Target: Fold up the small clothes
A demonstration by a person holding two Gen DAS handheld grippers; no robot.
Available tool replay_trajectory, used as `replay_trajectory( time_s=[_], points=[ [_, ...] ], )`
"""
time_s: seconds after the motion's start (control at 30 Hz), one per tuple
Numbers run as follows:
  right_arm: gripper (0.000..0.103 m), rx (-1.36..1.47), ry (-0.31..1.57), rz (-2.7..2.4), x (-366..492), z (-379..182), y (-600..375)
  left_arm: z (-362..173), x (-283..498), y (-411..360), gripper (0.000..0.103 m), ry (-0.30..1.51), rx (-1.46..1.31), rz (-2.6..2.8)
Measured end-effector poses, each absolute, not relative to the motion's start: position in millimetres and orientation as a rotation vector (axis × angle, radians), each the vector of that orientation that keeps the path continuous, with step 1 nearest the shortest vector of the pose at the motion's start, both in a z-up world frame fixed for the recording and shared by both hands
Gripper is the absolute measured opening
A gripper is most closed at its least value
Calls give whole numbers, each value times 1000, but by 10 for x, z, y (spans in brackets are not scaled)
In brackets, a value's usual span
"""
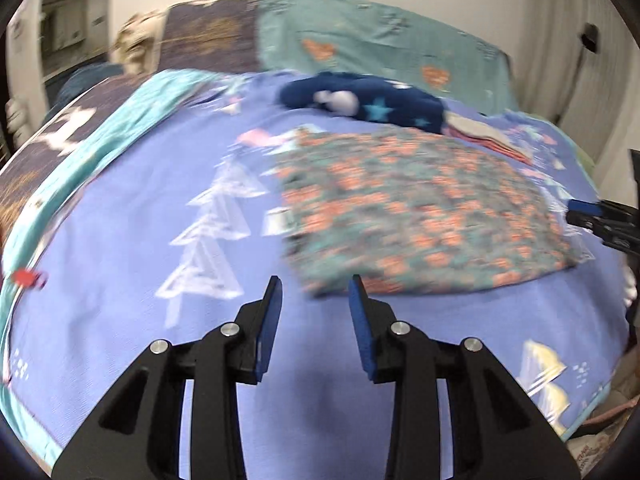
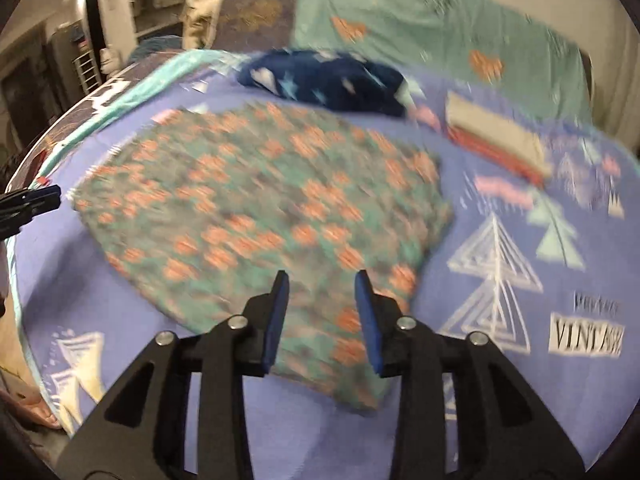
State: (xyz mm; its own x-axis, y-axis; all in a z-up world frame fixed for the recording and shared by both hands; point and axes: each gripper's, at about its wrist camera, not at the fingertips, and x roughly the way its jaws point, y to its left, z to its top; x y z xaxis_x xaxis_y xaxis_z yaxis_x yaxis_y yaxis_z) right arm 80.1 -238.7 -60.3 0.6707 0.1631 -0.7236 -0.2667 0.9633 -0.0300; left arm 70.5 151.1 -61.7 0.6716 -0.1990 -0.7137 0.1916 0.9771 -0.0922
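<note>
A small green garment with orange blotches (image 1: 420, 216) lies flat on the lilac bedspread (image 1: 140, 240), blurred by motion. My left gripper (image 1: 314, 292) is open, nothing between its blue pads, just off the garment's near left corner. In the right wrist view the same garment (image 2: 256, 204) fills the middle, and my right gripper (image 2: 322, 288) stands open above its near right edge with cloth behind the gap but not pinched. The right gripper's tip (image 1: 584, 212) shows at the left view's right edge; the left gripper's tip (image 2: 40, 196) shows at the right view's left edge.
A dark blue star-print garment (image 2: 324, 80) lies crumpled behind the green one. A folded stack of grey and red clothes (image 2: 496, 140) sits at the back right. A teal pillow (image 2: 440, 32) and a dark pillow (image 2: 252, 12) line the head of the bed.
</note>
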Motion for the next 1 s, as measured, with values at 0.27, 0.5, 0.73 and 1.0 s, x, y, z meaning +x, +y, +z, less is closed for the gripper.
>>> replay_trajectory(
  time_s=[0.27,0.5,0.73,1.0],
  points=[
    [52,-398,738,453,737,-729,-705,-825,826,1773,65,784,-276,-319],
    [57,-602,739,505,816,-1041,366,-1049,1019,2020,86,844,-506,-381],
    [59,-761,684,382,968,-1227,719,-1169,1093,2277,95,848,-598,-393],
    [63,-914,552,321,1028,-1406,1072,-1224,1198,2402,95,848,-573,-336]
  ],
)
